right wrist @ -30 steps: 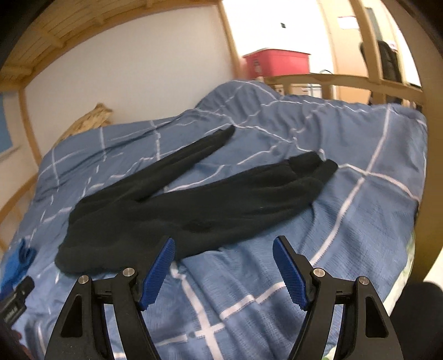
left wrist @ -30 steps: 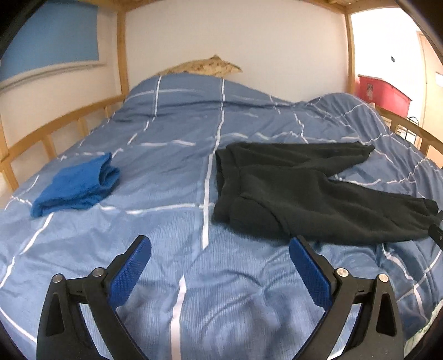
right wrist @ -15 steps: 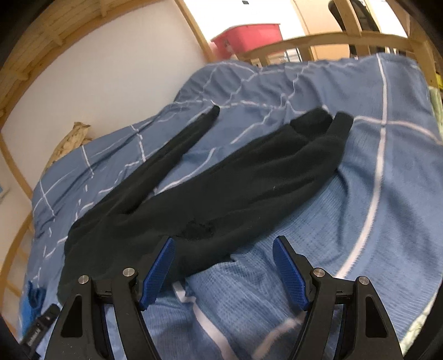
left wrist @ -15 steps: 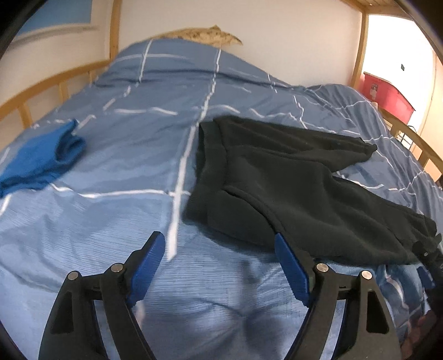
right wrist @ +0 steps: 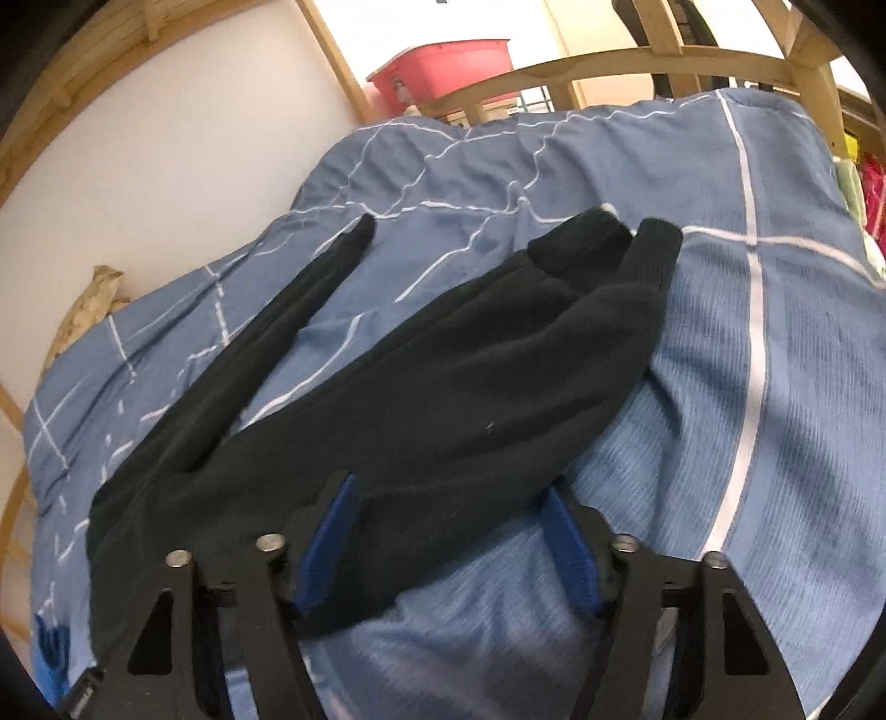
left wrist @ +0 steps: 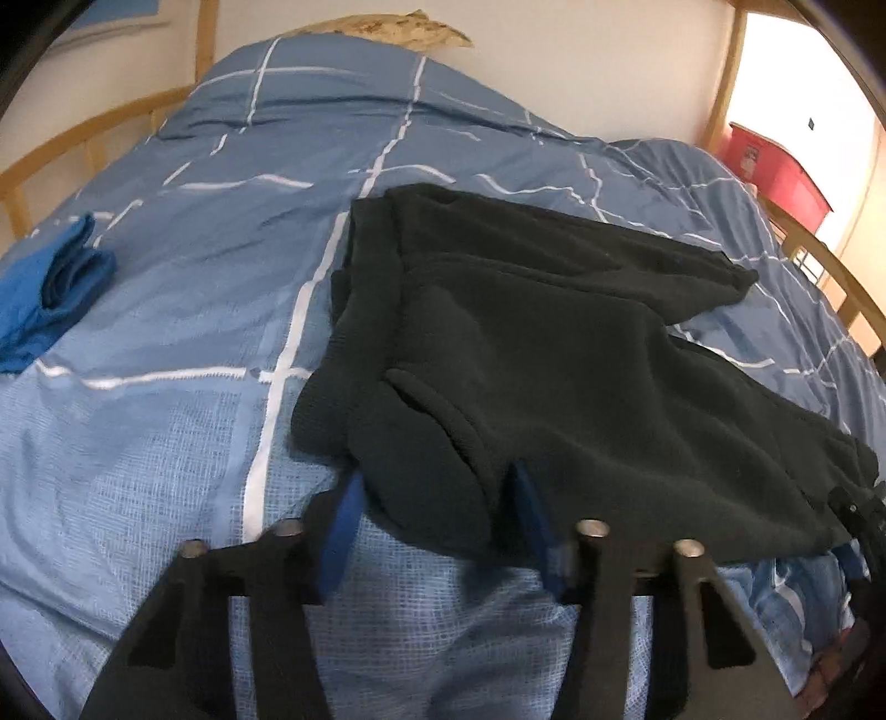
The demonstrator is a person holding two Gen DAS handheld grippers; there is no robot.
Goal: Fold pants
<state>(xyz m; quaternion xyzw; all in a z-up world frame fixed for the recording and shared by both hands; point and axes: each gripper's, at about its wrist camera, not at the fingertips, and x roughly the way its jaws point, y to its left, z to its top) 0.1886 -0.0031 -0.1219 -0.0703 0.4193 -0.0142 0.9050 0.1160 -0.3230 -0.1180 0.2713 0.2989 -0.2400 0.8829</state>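
Note:
Black fleece pants [left wrist: 554, 343] lie spread on a blue checked duvet [left wrist: 183, 443], waistband at the left, two legs reaching right. My left gripper [left wrist: 437, 520] is open, its blue pads either side of the near waistband corner, low on the bed. My right gripper [right wrist: 448, 531] is open around the near edge of the near leg [right wrist: 470, 387], partway along it. The far leg [right wrist: 277, 332] lies apart, angled away. The right gripper's tip also shows at the left wrist view's right edge [left wrist: 855, 515].
A folded blue cloth [left wrist: 50, 293] lies at the duvet's left side. Wooden bed rails [right wrist: 609, 66] run along both sides. A pillow [left wrist: 382, 27] is at the head by the wall. A red bin [right wrist: 443, 72] stands beyond the rail.
Both grippers have moved forward and down to the pants. The near edge of the fabric now lies between each pair of pads. Both stay open.

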